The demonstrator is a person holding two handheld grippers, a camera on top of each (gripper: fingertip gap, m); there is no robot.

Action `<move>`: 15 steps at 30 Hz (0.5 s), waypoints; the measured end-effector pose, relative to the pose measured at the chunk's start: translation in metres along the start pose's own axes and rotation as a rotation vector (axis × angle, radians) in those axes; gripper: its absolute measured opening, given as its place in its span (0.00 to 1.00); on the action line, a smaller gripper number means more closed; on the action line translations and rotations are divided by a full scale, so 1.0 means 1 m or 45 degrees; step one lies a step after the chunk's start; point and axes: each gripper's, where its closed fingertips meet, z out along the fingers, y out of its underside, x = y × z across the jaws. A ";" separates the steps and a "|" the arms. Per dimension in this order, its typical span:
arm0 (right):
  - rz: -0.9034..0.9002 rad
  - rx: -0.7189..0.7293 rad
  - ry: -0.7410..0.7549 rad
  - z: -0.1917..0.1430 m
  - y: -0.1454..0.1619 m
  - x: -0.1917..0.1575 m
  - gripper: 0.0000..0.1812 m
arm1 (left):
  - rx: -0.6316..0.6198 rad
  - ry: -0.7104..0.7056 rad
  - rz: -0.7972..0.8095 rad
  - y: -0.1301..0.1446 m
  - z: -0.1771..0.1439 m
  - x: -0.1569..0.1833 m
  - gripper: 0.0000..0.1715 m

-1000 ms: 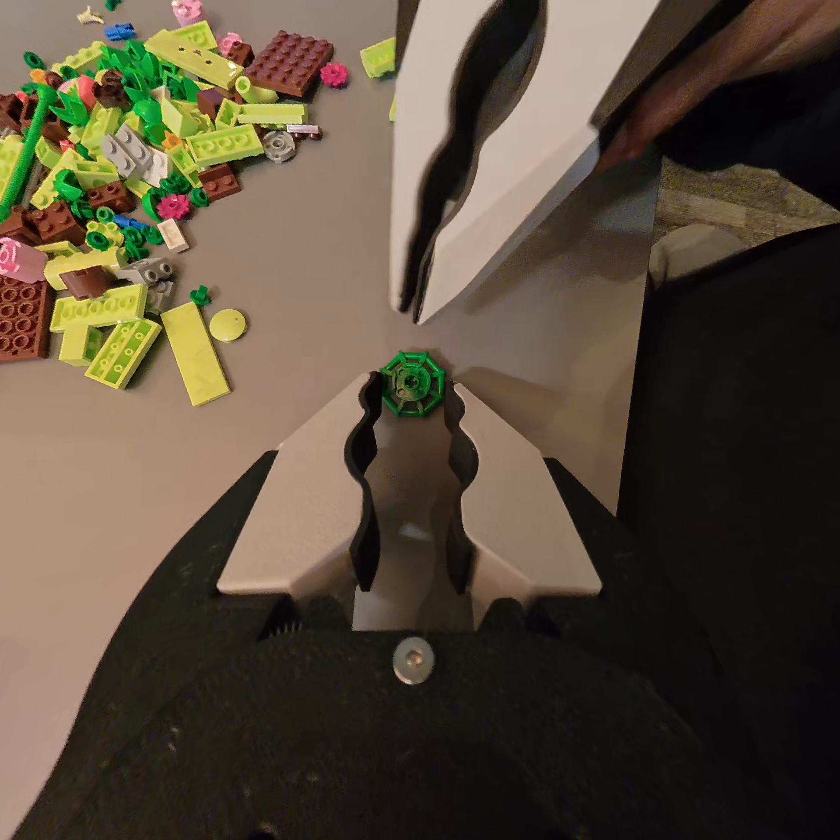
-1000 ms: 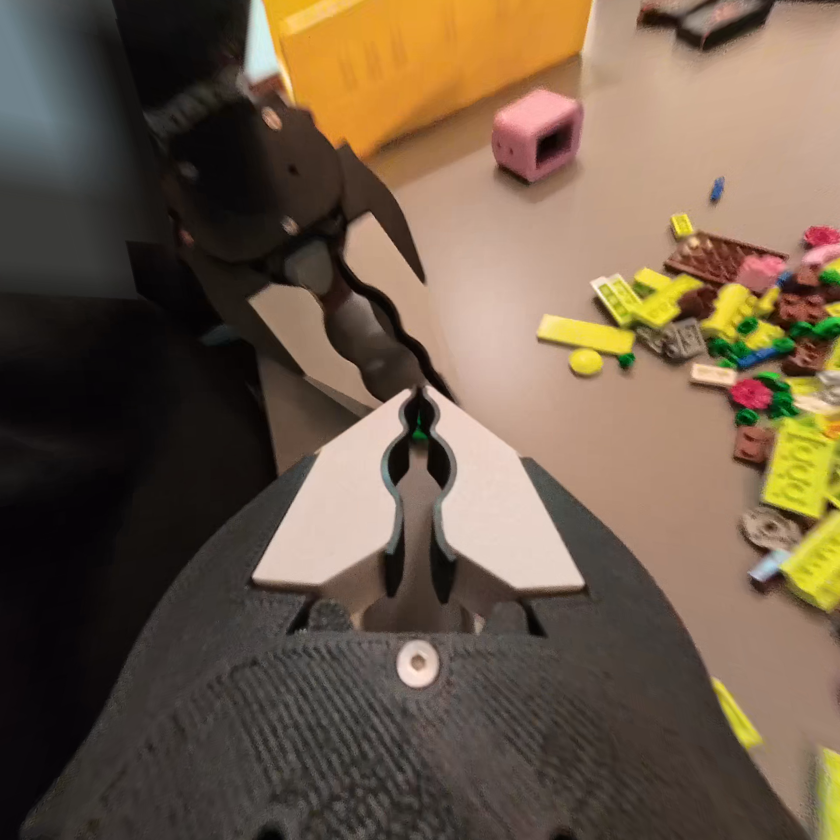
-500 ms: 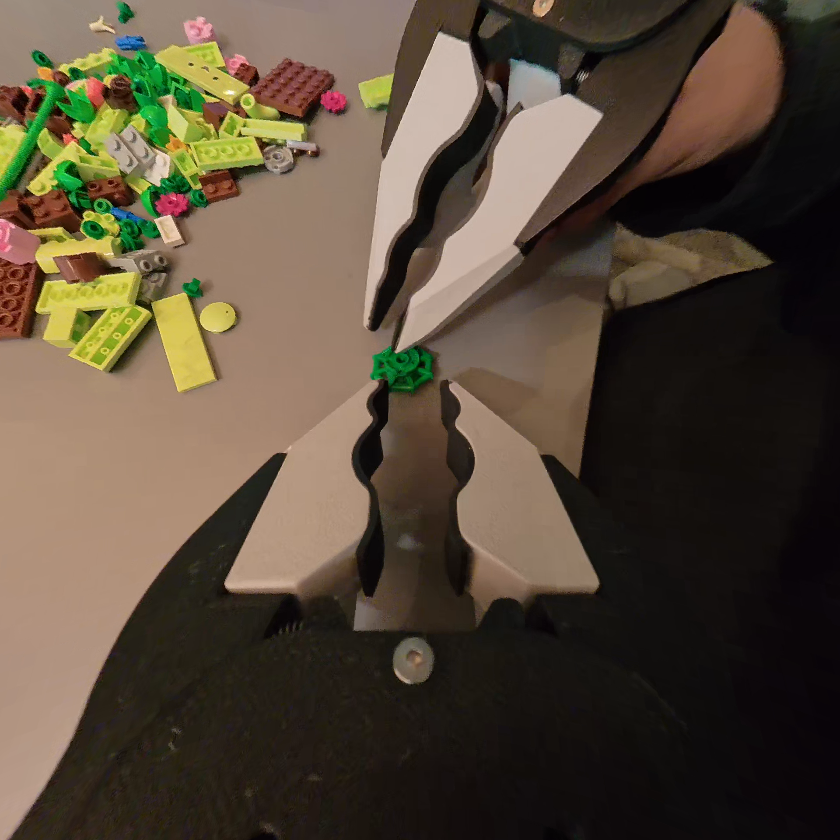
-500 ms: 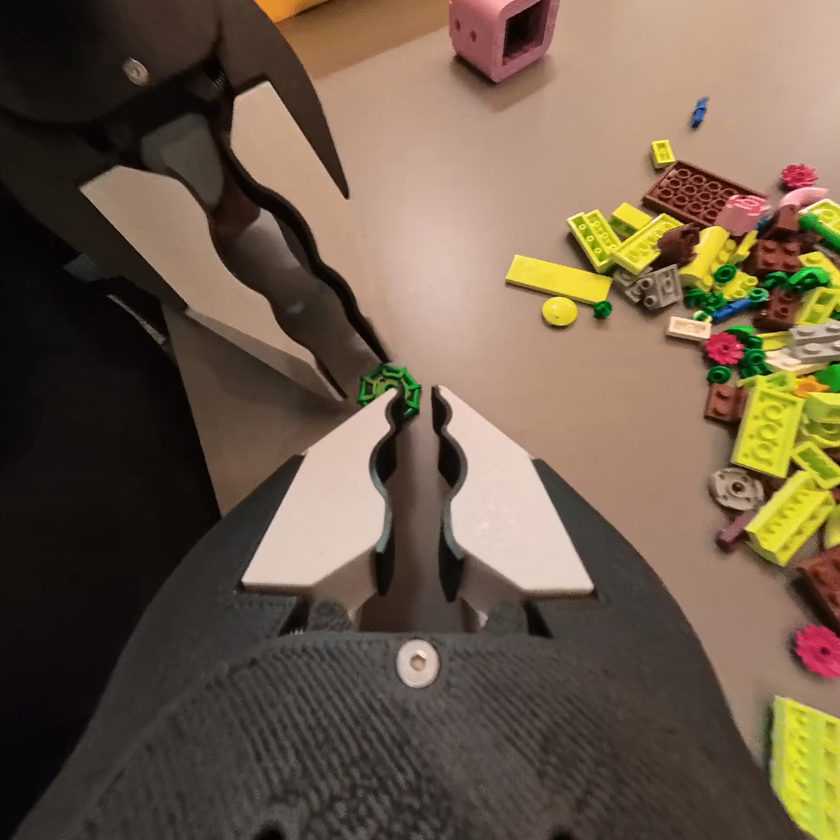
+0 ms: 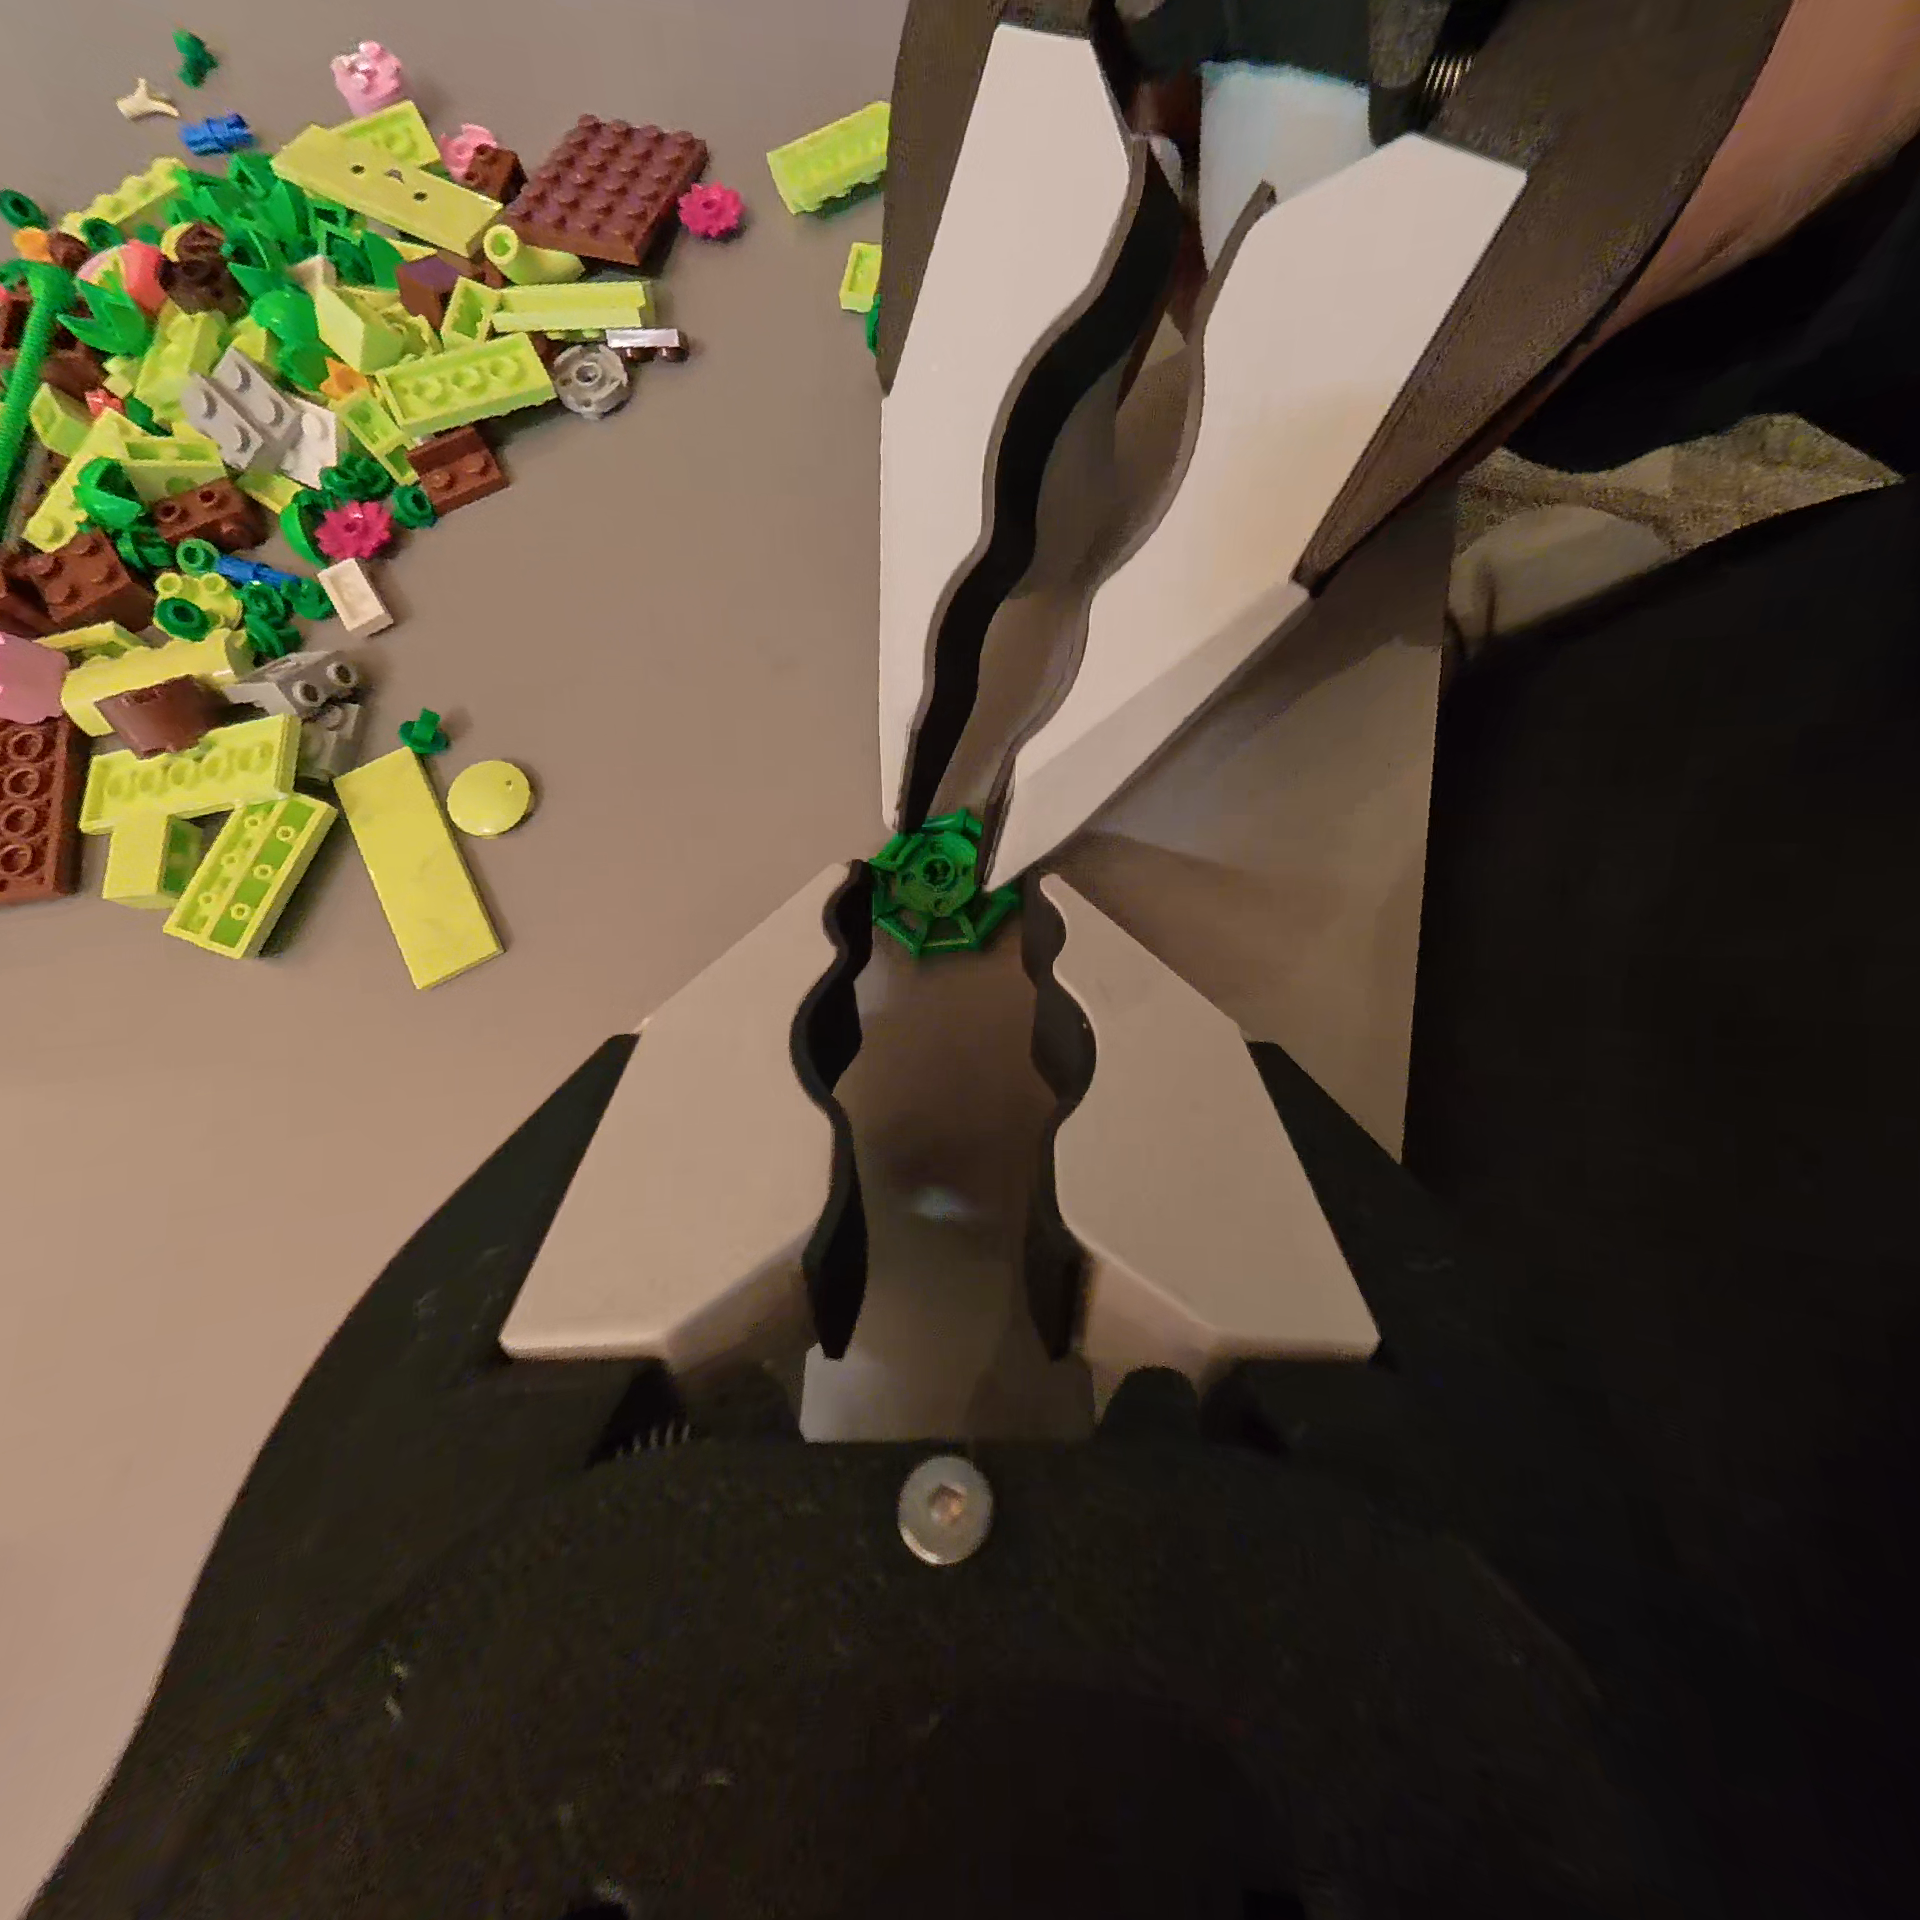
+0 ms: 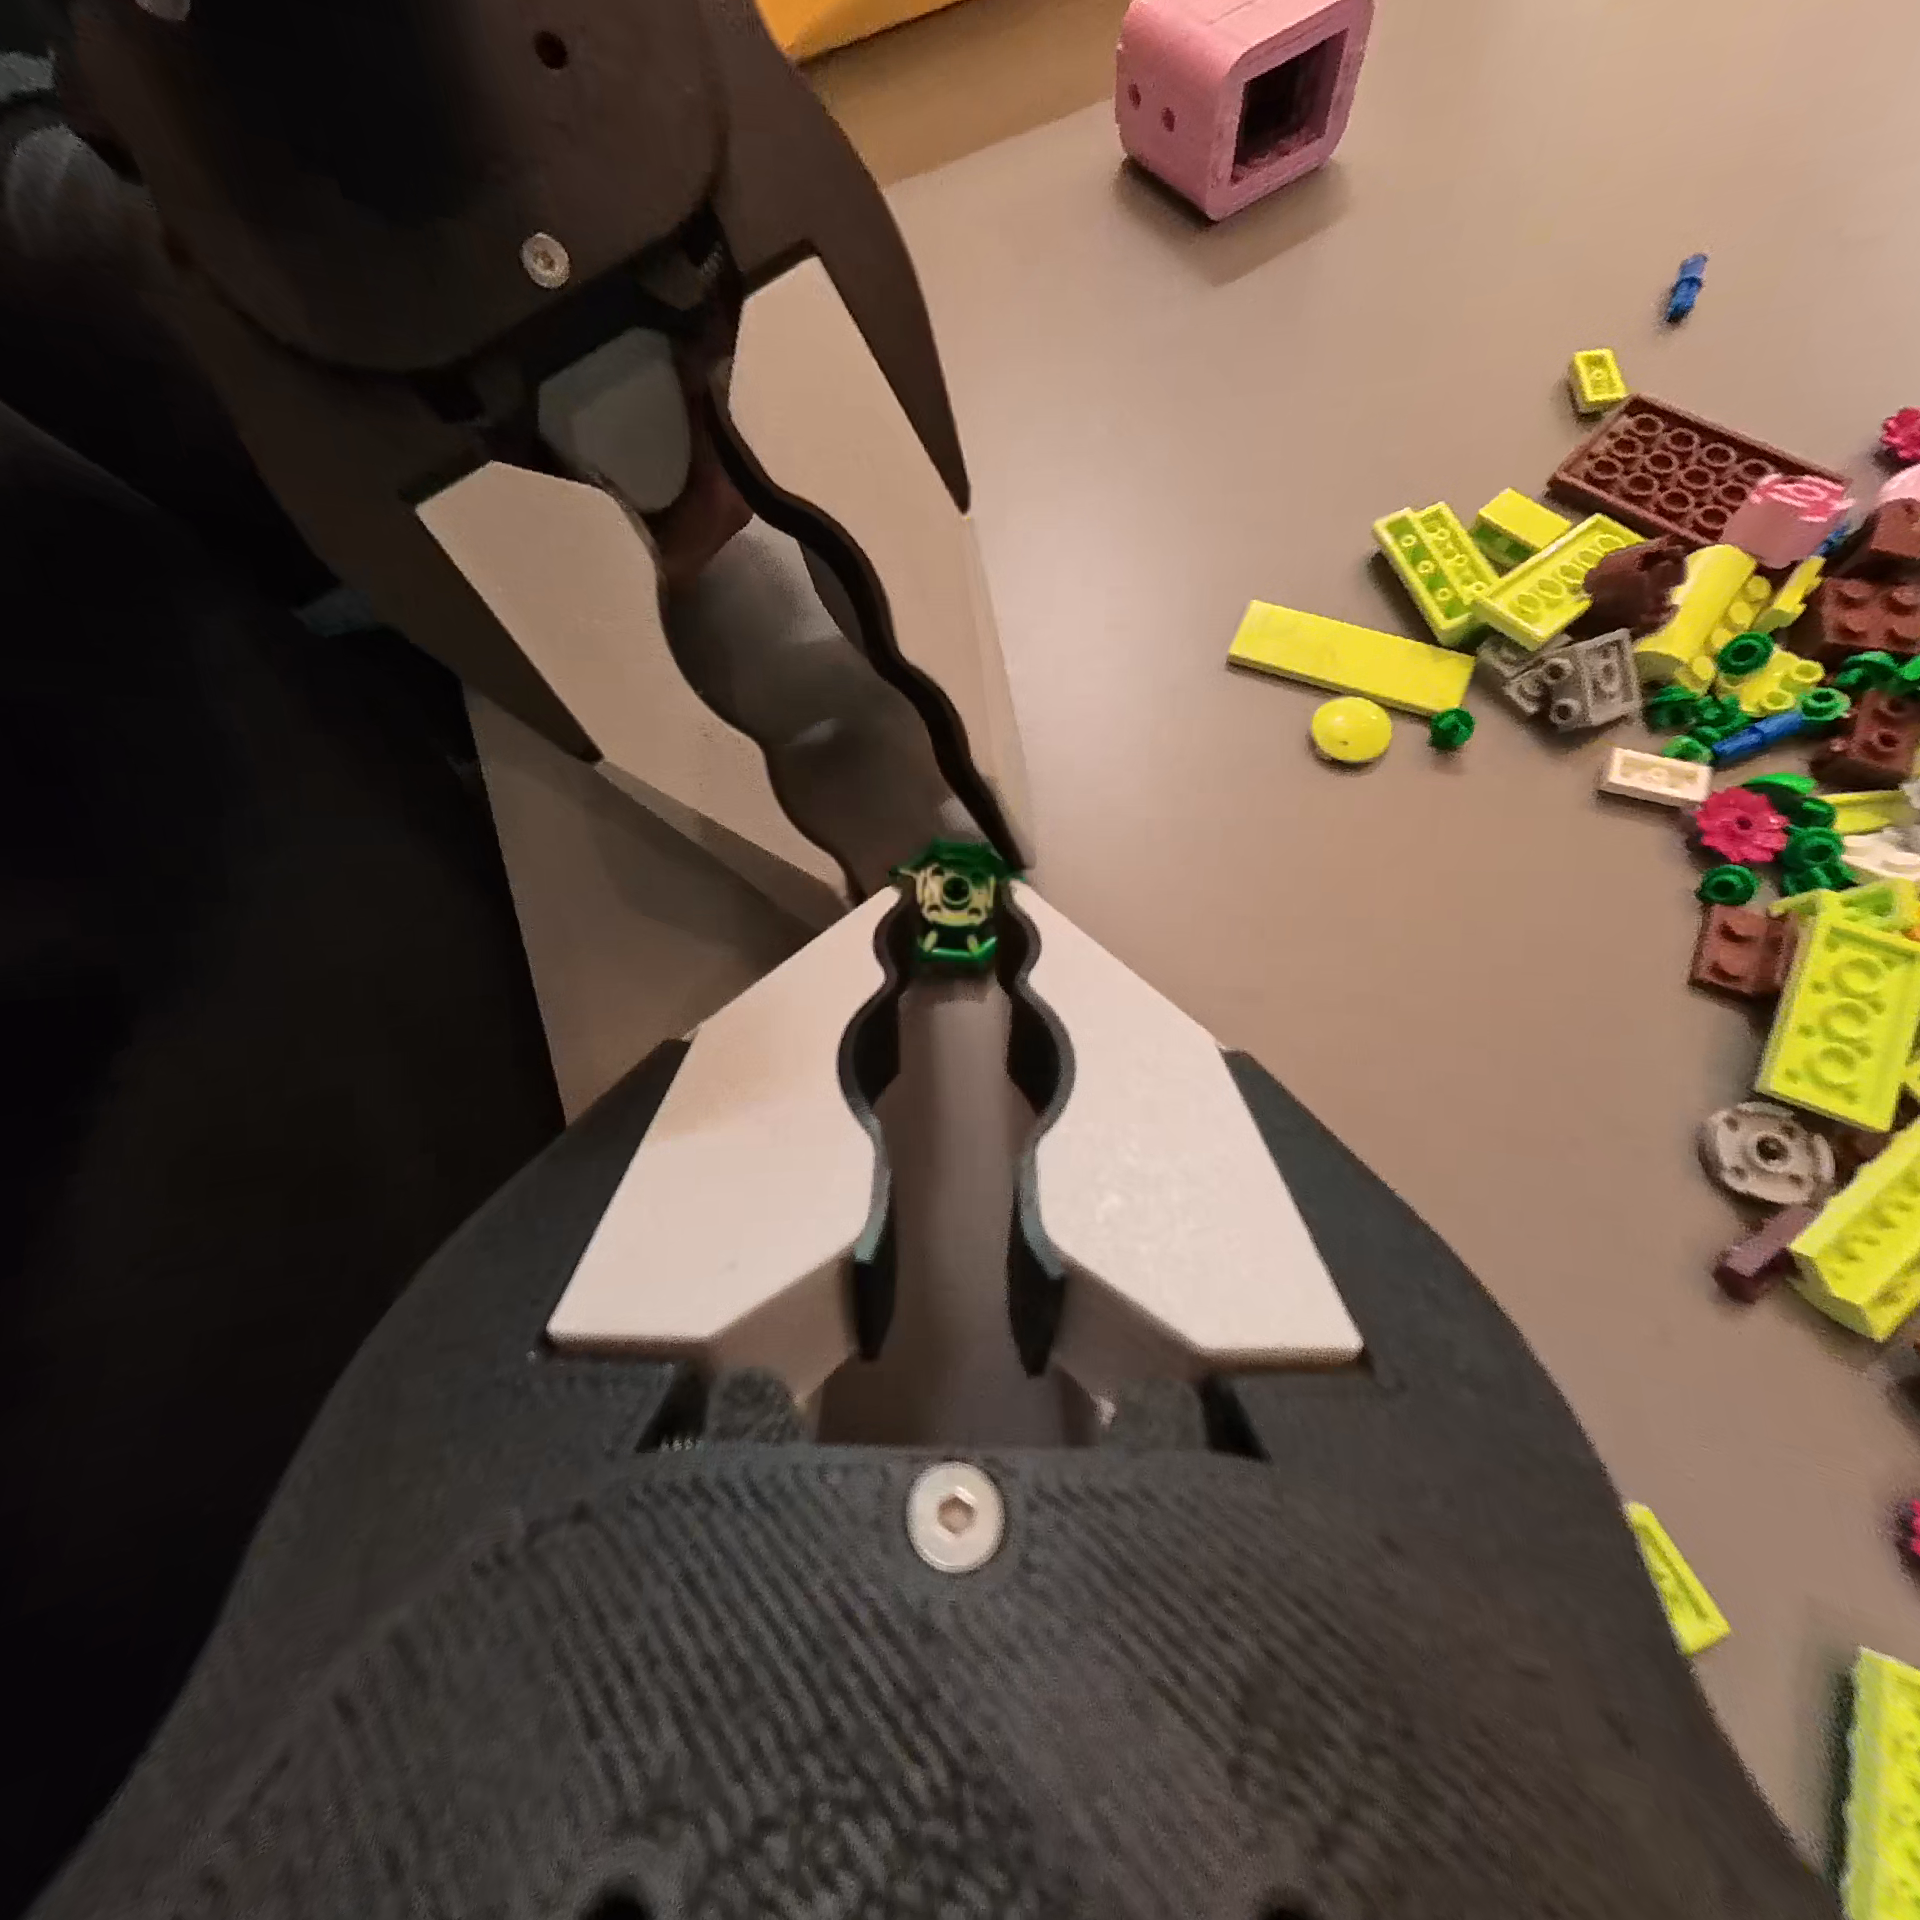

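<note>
Right hand-held gripper (image 6: 954,902) pinches a green web-ribbed plastic octagon (image 6: 951,943) — left hand-held gripper (image 5: 945,891) flanks it, parted.

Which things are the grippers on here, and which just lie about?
At the grippers: green web piece, between the tips of left gripper and right gripper.
Lying about: brick pile, pink cube, both on the table.

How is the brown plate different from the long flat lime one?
The brown plate is dark and studded; the lime tile is bright and smooth on top. The brown plate is broad, the lime tile long and narrow. The brown plate sits at the far edge of the pile, the lime tile at its near edge. Both are thin, flat pieces on the table.
</note>
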 end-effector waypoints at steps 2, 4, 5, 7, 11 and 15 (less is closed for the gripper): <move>-0.025 -0.011 0.010 0.002 0.000 -0.001 0.06 | -0.002 -0.003 0.004 0.000 0.000 0.000 0.15; -0.023 -0.014 0.005 0.003 0.000 -0.001 0.06 | -0.004 -0.011 0.000 0.001 0.000 0.000 0.15; -0.008 -0.018 -0.007 0.003 0.000 -0.001 0.07 | -0.006 -0.017 0.000 0.001 0.000 0.000 0.15; 0.029 -0.026 -0.035 0.003 0.001 0.000 0.07 | -0.008 -0.045 -0.005 0.002 0.000 0.000 0.15; 0.065 -0.035 -0.060 0.003 0.002 0.000 0.08 | -0.010 -0.124 0.040 0.002 0.000 0.000 0.15; 0.070 -0.057 -0.070 0.003 0.003 -0.001 0.08 | -0.010 -0.165 0.092 0.002 -0.001 0.001 0.15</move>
